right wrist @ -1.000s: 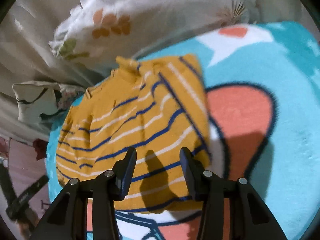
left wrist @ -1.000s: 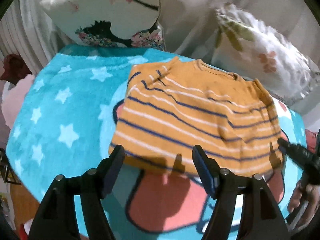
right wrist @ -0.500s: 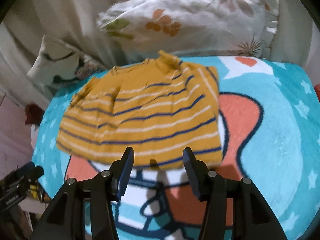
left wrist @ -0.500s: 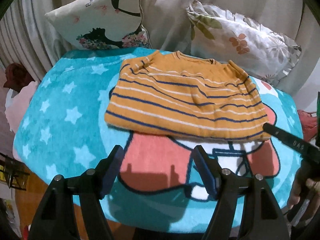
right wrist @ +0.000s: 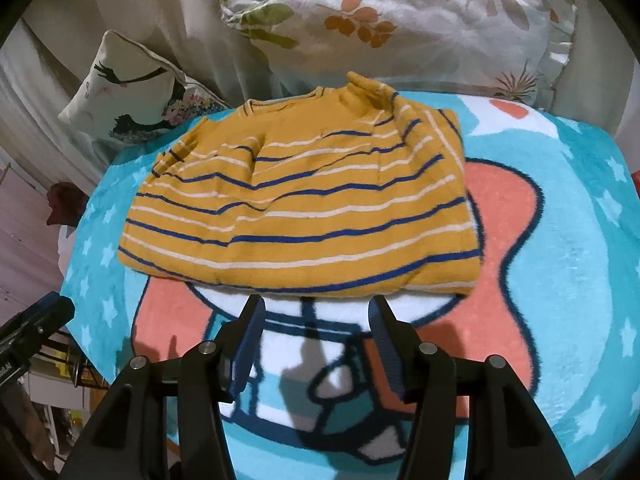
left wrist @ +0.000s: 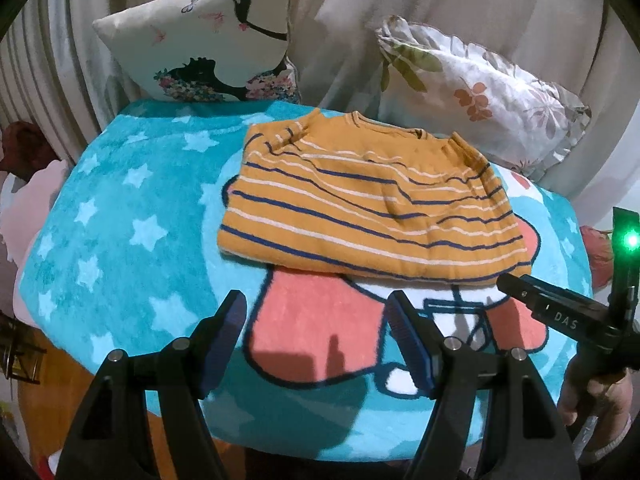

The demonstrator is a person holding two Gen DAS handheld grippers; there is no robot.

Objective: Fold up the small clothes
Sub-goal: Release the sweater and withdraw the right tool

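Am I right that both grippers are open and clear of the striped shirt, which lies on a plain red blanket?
Not quite: the blanket is turquoise with white stars and a cartoon figure, as the right wrist view shows. The left gripper and right gripper are indeed open and clear of the striped shirt.

An orange striped shirt [left wrist: 368, 204] lies folded flat on the turquoise star blanket [left wrist: 120, 216], up toward twelve o'clock. The left gripper [left wrist: 316, 316] hangs over the blanket's near edge at six, fingers spread wide, nothing between them. The right gripper [left wrist: 532, 298] pokes in from four o'clock, near the shirt's hem. Behind, two pillows: a printed one [left wrist: 208, 40] at eleven, a floral one [left wrist: 480, 100] at two.
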